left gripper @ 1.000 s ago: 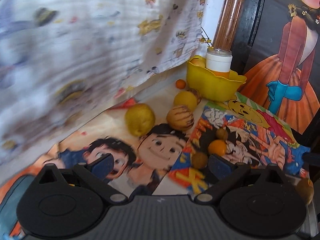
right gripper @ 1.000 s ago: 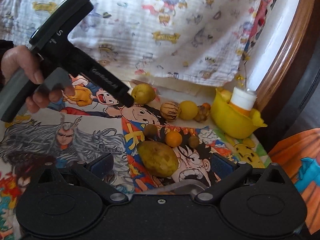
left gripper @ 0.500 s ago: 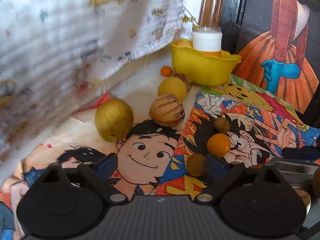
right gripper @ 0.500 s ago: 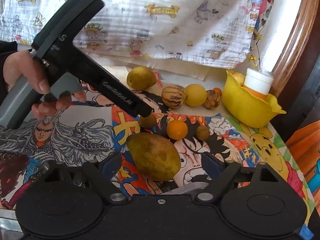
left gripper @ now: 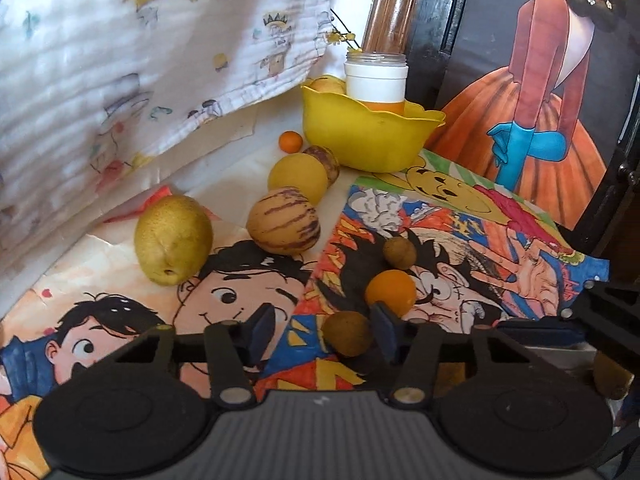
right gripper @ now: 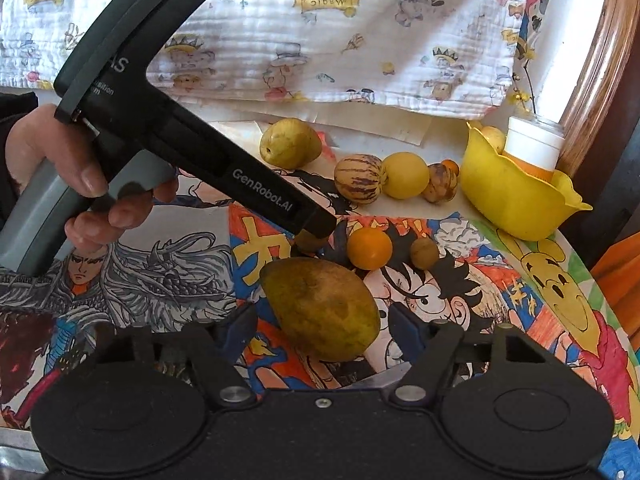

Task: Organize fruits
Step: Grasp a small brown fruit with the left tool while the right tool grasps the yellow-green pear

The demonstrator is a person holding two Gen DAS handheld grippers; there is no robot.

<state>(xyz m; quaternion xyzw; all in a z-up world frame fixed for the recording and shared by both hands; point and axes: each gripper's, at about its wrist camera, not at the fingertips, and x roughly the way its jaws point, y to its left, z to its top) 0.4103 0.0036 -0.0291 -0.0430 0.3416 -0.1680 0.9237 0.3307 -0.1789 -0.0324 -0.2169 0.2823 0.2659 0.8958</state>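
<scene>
In the left wrist view a small brown fruit point(left gripper: 347, 333) lies on the cartoon mat between the fingers of my left gripper point(left gripper: 323, 328). The jaws are closing; the right pad is at the fruit and a gap remains on the left. In the right wrist view a large yellow-green fruit point(right gripper: 320, 312) lies between the fingers of my right gripper point(right gripper: 322, 328). Those jaws are closing too, with slim gaps at both pads. A hand holds the left gripper point(right gripper: 316, 230) over the small brown fruit point(right gripper: 308, 243). A yellow bowl point(left gripper: 368, 136) stands at the back.
A white-lidded jar point(left gripper: 376, 80) and a yellow fruit sit in the bowl. On the mat lie a yellow pear point(left gripper: 172, 240), a striped melon point(left gripper: 283, 220), a round yellow fruit point(left gripper: 298, 176), an orange point(left gripper: 390, 292) and another brown fruit point(left gripper: 399, 253). A printed cloth point(left gripper: 140, 60) hangs behind.
Both grippers came forward and down, and their fingers drew closer together. The small brown fruit now sits between the left fingers, the large fruit between the right ones.
</scene>
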